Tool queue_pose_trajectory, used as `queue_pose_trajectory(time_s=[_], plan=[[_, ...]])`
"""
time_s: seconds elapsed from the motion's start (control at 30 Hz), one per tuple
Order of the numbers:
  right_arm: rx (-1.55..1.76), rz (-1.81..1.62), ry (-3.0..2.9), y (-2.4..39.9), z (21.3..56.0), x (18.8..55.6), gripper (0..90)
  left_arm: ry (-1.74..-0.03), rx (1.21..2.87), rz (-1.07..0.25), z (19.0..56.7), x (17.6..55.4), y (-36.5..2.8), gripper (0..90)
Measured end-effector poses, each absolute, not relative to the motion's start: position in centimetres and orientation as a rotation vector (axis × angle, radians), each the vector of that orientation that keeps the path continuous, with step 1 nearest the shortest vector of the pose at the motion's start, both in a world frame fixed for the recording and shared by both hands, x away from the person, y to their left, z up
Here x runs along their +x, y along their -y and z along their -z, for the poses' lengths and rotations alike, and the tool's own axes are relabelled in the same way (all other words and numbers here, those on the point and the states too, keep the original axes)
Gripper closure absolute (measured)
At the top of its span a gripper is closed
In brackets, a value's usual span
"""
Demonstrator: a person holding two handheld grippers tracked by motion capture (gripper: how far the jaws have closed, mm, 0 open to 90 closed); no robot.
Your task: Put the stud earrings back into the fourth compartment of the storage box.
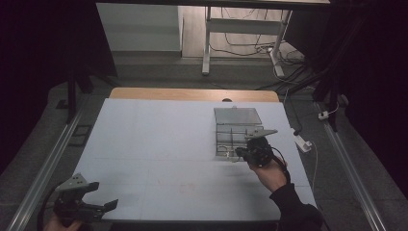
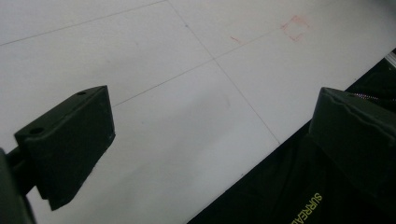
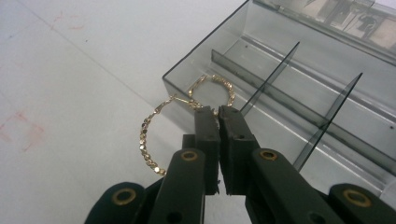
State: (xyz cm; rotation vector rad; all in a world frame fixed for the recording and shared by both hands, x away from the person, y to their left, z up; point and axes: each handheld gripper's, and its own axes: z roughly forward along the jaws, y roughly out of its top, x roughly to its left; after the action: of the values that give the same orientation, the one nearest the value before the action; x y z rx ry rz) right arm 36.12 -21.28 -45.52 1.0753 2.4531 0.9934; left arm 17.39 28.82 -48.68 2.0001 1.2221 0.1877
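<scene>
My right gripper is shut on a gold beaded chain at the near corner of a clear smoky compartment box. One loop of the chain hangs outside the box's wall over the white table, and another loop lies inside the corner compartment. In the high view the box sits at the table's right, its lid open at the back, with the right gripper at its front edge. My left gripper rests at the table's front left corner; its jaws stand wide open with nothing between them.
Thin dividers split the box into several compartments. Faint red square marks are drawn on the white table sheet. A white power strip lies off the table's right edge. The table's front edge runs close under the left gripper.
</scene>
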Motion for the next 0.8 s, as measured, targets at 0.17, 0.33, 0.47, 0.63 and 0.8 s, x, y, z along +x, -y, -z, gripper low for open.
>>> queue_pose_trajectory(time_s=[0.17,0.33,0.47,0.63,0.8], plan=[[1.085,-1.010,-2.445,20.9,45.5,36.8,86.8,-1.224,2.001,-0.186,48.7,17.4,-28.8,0.3],[1.083,-1.022,-2.435,20.4,45.3,37.5,86.8,-1.225,2.002,-0.182,48.7,17.5,-28.8,0.3],[1.083,-1.025,-2.423,20.0,45.4,38.2,86.8,-1.228,2.002,-0.182,48.7,17.5,-28.8,0.3],[1.090,-1.010,-2.413,19.7,45.8,39.0,86.8,-1.228,2.003,-0.181,48.7,17.5,-28.8,0.3],[1.093,-0.986,-2.409,19.4,46.1,39.8,86.8,-1.229,2.003,-0.180,48.7,17.5,-28.8,0.3]])
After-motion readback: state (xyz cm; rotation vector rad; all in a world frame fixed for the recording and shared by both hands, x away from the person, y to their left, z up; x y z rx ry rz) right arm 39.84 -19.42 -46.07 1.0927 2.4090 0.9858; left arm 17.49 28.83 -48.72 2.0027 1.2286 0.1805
